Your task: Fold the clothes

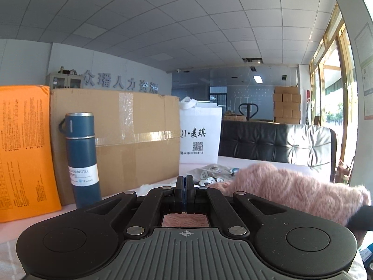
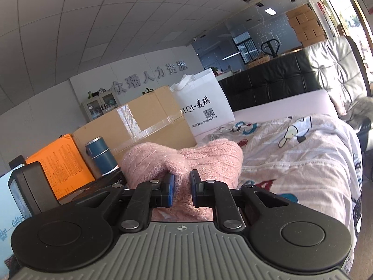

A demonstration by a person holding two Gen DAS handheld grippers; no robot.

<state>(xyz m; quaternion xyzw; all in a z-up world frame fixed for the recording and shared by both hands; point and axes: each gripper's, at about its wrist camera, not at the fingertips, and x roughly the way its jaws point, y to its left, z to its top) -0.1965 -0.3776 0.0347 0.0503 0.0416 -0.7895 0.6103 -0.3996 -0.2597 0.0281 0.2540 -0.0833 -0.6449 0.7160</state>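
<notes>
A fuzzy pink sweater (image 1: 291,186) lies bunched on the table, to the right of my left gripper (image 1: 184,187). The left jaws are pressed together; pink fabric shows beneath the linkage, and whether they pinch it is hidden. In the right wrist view the pink sweater (image 2: 209,158) fills the middle. My right gripper (image 2: 181,186) is shut on a fold of it, with knit fabric squeezed between the blue pads (image 2: 170,190). The sweater is lifted and drooping over the bed sheet.
A cartoon-print sheet (image 2: 303,158) covers the surface. A cardboard box (image 1: 121,135), blue vacuum bottle (image 1: 81,158), orange package (image 1: 23,149) and white shopping bag (image 1: 200,137) stand at the back. A black leather headboard (image 1: 268,142) is behind.
</notes>
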